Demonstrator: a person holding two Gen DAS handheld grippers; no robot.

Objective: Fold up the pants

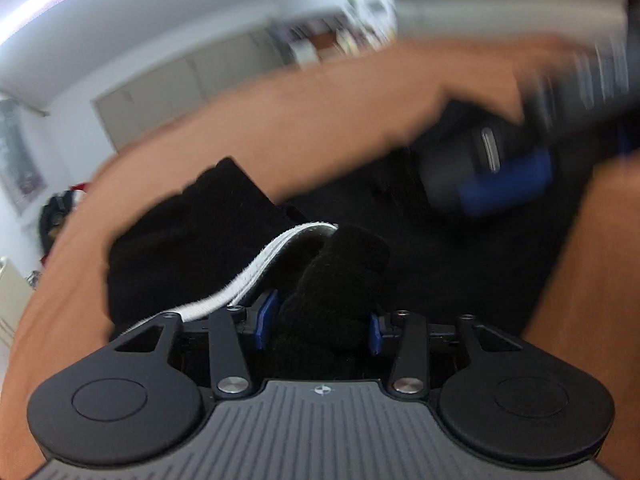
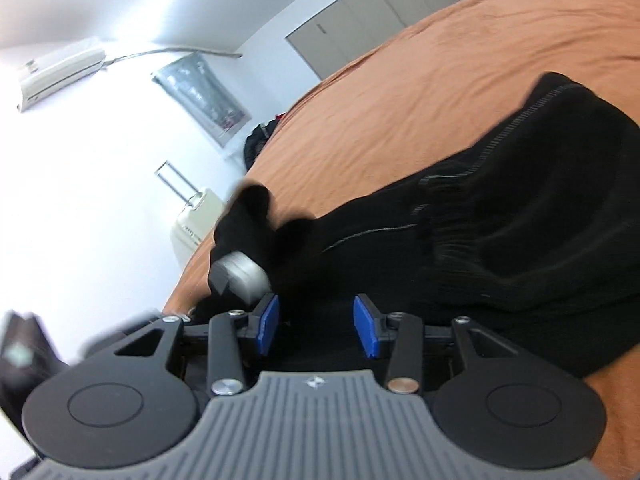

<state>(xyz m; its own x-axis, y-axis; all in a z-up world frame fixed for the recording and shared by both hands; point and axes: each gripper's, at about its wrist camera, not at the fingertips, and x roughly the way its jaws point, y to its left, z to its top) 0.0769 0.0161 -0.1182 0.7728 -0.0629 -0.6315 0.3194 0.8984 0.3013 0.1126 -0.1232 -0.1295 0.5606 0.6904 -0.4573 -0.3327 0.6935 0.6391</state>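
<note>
One orange bedspread (image 2: pixel 440 92), black pants (image 2: pixel 520 220), beige cabinets (image 2: pixel 360 36).

Black pants (image 2: pixel 520 220) with white stripe on an orange bedsheet (image 2: pixel 440 80).

I count one pair of black pants (image 2: pixel 500 248) on one orange bed sheet (image 2: pixel 440 92), two grippers, left (image 1: pixel 318 322) and right (image 2: pixel 316 326); beyond the bed's far edge: one suitcase (image 2: pixel 196 220), one air conditioner (image 2: pixel 60 72), one wall poster (image 2: pixel 204 100)
</note>
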